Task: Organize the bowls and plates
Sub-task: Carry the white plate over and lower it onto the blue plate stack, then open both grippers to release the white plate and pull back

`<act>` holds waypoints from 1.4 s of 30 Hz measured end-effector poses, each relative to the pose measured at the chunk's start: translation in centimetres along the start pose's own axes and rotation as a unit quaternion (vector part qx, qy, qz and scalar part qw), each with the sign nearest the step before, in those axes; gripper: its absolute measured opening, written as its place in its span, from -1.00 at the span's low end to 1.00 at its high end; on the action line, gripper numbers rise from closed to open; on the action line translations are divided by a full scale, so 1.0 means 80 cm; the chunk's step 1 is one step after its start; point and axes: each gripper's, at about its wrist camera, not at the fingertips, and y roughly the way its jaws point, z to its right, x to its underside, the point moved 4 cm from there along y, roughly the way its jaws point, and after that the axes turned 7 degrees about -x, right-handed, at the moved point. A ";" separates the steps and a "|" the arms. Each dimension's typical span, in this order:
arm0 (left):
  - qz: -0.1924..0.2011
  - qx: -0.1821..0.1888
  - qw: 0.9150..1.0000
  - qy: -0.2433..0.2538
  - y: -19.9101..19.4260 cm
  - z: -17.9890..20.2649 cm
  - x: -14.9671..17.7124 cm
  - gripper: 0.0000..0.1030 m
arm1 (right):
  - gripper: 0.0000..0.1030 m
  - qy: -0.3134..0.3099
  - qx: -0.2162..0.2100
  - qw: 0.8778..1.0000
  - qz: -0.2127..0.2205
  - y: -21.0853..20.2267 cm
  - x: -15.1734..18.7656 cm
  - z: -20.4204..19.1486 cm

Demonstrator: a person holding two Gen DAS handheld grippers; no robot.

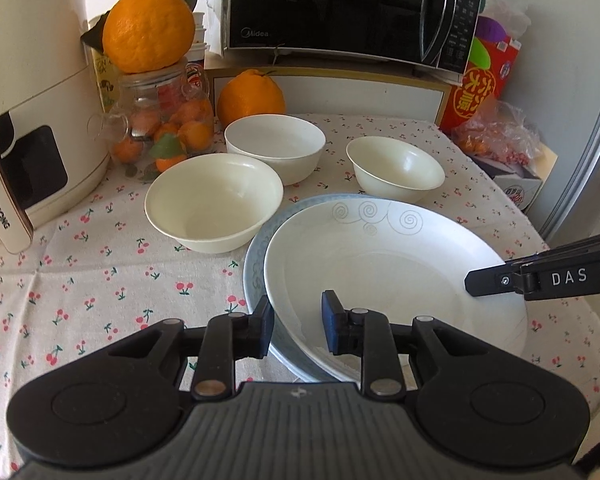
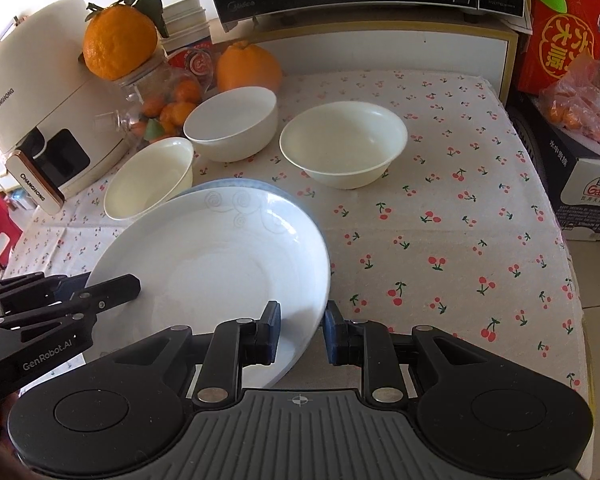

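Note:
A white plate with spiral marks [image 1: 380, 264] [image 2: 220, 264] lies on a blue-rimmed plate [image 1: 256, 264] [image 2: 296, 200] on the cherry-print cloth. My left gripper [image 1: 298, 330] is open, its fingers straddling the near rim of both plates. My right gripper [image 2: 300, 332] is open, its fingers either side of the white plate's rim; it shows in the left wrist view [image 1: 500, 280]. Three cream bowls stand behind: one left [image 1: 214, 200] [image 2: 148, 184], one middle [image 1: 276, 148] [image 2: 232, 124], one right [image 1: 396, 168] [image 2: 344, 144].
A white air fryer [image 1: 32, 100] [image 2: 48, 120] stands at the left. A jar of oranges [image 1: 164, 120] topped by a large orange [image 1: 148, 24], another orange [image 1: 252, 96], a microwave [image 1: 348, 8] and a red box [image 2: 568, 28] line the back. Bags and boxes [image 2: 580, 120] sit at the right.

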 end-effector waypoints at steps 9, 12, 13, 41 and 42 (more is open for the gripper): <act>0.003 -0.015 1.000 0.018 0.000 0.004 0.001 -0.52 | -0.56 -0.021 0.019 1.000 -0.001 0.000 -0.001 -0.004; 0.002 -0.018 1.000 0.024 0.000 0.006 0.001 -0.52 | -0.56 -0.019 0.020 1.000 0.001 -0.001 -0.003 -0.002; 0.002 -0.018 1.000 0.025 0.000 0.006 0.001 -0.52 | -0.56 -0.018 0.019 1.000 0.001 -0.001 -0.003 -0.001; -0.005 0.031 0.998 -0.061 -0.010 -0.034 -0.014 0.66 | 0.40 0.029 -0.011 0.999 0.037 -0.007 -0.025 0.009; -0.006 0.030 0.997 -0.069 -0.009 -0.038 -0.016 0.83 | 0.58 0.031 -0.014 0.998 0.044 -0.008 -0.028 0.007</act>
